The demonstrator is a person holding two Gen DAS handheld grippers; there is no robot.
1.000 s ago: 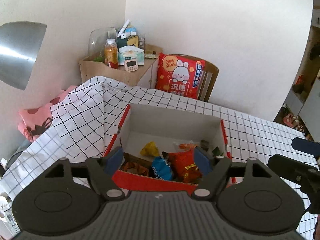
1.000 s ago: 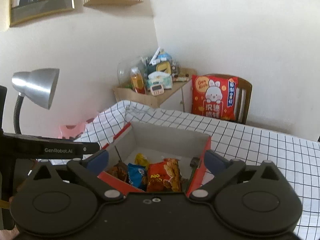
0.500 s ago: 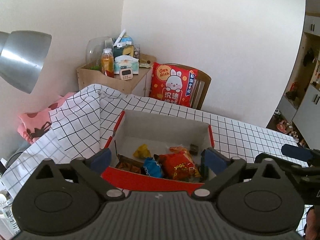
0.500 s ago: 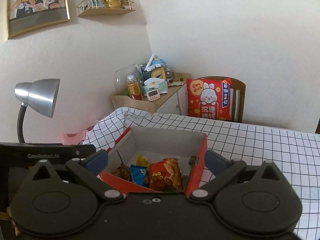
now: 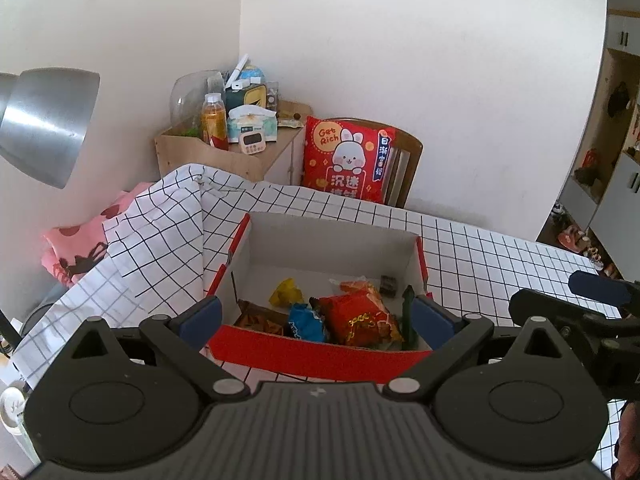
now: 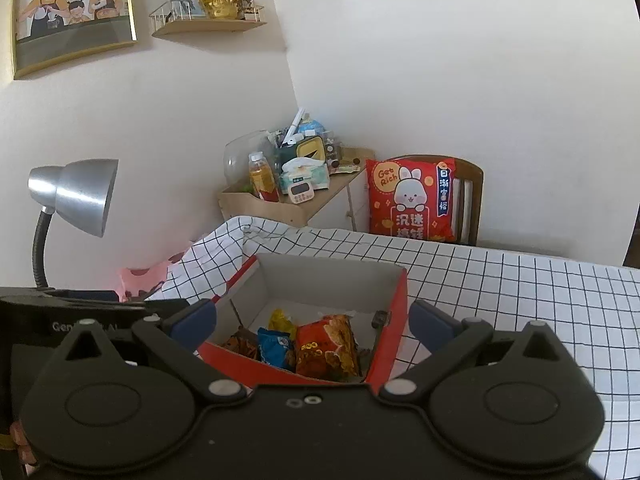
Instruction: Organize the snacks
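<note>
**A:** Where am I in the job?

**B:** Between picks, I judge. The red box (image 5: pixel 320 354) sits on the checked tabletop (image 5: pixel 500 252) with a cluster of snacks inside: a red packet (image 5: pixel 360 318), a blue packet (image 5: pixel 306 322), a yellow wrapper (image 5: pixel 286 292), a brown packet (image 5: pixel 260 320) at the near left, and a small dark piece (image 5: pixel 389 285) by the right wall. Nothing loose shows on the cloth in either view, so the stowing looks mostly done, though I can't see the whole tabletop.

**A:** Tongs?

**B:** Left tongs (image 5: pixel 316 314) spread to their widest, nothing between the pads. Right tongs (image 6: pixel 312 320) also wide apart and empty.

**A:** Where's the box against them?

**B:** Just beyond and below both. In the left wrist view the near red wall lies between the two blue fingertips (image 5: pixel 200 314), with the snacks just past it. In the right wrist view the box sits a little left of centre, its right wall near the right fingertip.

**A:** Next move?

**B:** My guess: either find any snack outside the box, or dip in to tidy the heap. Reaching in calls for clearing the near wall first; the packets overlap, so a clean single grab needs care.
</note>
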